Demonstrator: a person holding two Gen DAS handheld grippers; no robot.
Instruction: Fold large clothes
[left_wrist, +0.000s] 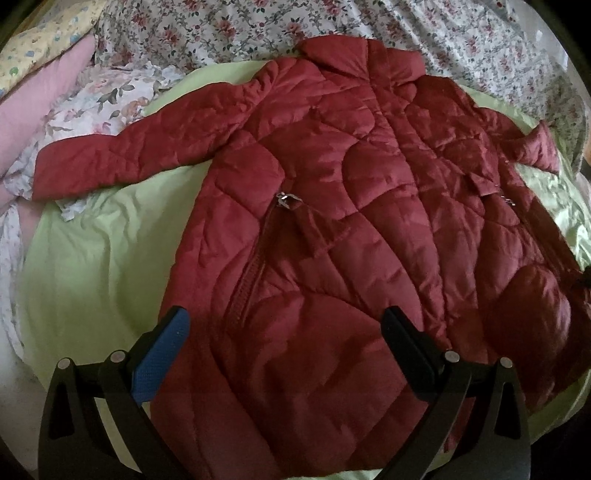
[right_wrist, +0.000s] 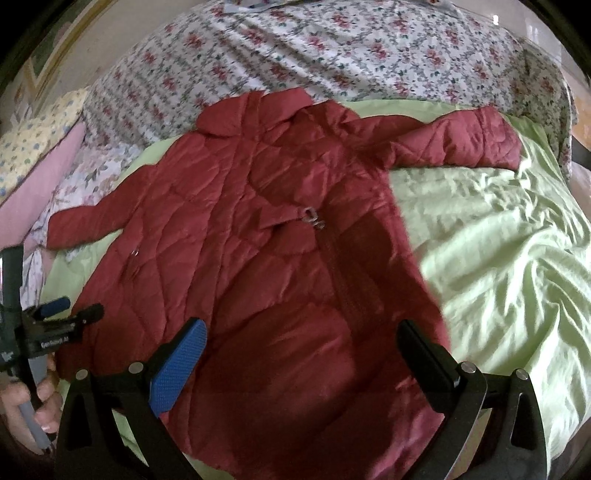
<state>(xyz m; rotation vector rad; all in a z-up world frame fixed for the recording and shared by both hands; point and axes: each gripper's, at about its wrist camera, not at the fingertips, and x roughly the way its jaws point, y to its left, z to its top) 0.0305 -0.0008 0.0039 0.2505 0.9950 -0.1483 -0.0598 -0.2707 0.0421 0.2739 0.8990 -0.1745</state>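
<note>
Dark red quilted puffer coat (left_wrist: 332, 206) spread flat on a pale green bedsheet (left_wrist: 96, 280).
Sleeves out sideways, collar far; left tongs (left_wrist: 284, 332) and right tongs (right_wrist: 303, 343) gape wide, empty.

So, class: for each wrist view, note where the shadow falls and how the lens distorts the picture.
Left wrist: shadow darkens the red jacket's lower half near the left gripper; black fisheye corners. Right wrist: shadow over the hem by the right gripper; green sheet bright, bed edges curved.

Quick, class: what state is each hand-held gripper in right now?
Left hand-held gripper: open, holding nothing, above the red jacket.
Right hand-held gripper: open, holding nothing.
</note>
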